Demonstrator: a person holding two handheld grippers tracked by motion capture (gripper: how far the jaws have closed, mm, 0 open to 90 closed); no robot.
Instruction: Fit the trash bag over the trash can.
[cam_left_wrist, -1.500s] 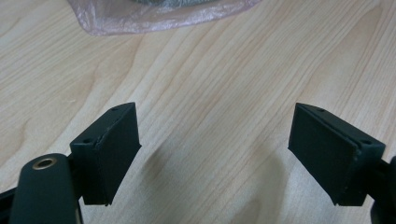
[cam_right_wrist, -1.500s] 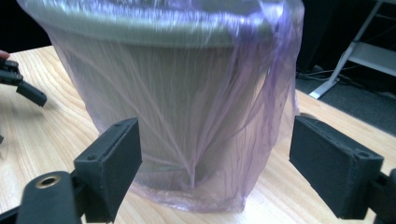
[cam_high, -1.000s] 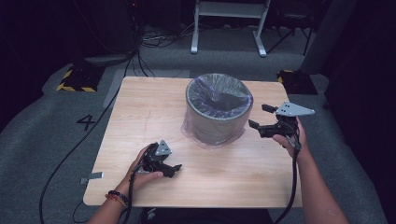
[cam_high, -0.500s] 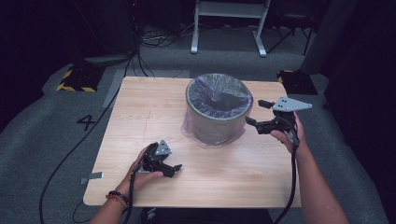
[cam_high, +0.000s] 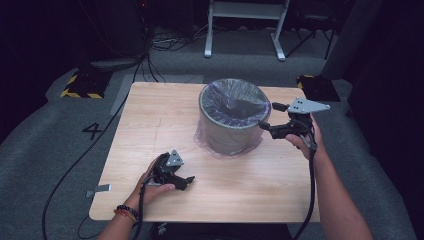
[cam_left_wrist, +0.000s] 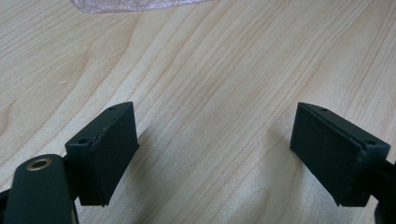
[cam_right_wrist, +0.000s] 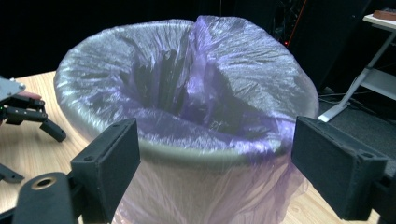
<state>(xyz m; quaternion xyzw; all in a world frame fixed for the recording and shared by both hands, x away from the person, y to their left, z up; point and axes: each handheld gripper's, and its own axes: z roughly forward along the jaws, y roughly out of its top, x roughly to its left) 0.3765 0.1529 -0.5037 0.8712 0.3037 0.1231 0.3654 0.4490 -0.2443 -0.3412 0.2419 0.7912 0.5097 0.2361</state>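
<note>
A grey bin (cam_high: 232, 125) lined with a translucent purple bag (cam_right_wrist: 196, 93) stands on the wooden table (cam_high: 150, 125), a little right of centre. My right gripper (cam_high: 265, 117) is open, raised beside the bin's right rim, its jaws pointing at the rim (cam_right_wrist: 187, 151) with nothing between them. My left gripper (cam_high: 186, 180) rests low on the table near the front edge, open over bare wood (cam_left_wrist: 215, 116). The bag's loose skirt (cam_left_wrist: 135, 4) lies on the wood just beyond the left jaws. The left gripper (cam_right_wrist: 28, 116) also appears beyond the bin in the right gripper view.
The table sits on grey carpet with a painted number 4 (cam_high: 93, 131) at the left. A black cable (cam_high: 75, 170) runs across the floor. A white metal stand (cam_high: 245, 30) is behind the table. A yellow-striped block (cam_high: 80, 85) lies at back left.
My right gripper has moved left and slightly up, closing in on the bin's right rim. The left gripper has stayed in place on the table.
</note>
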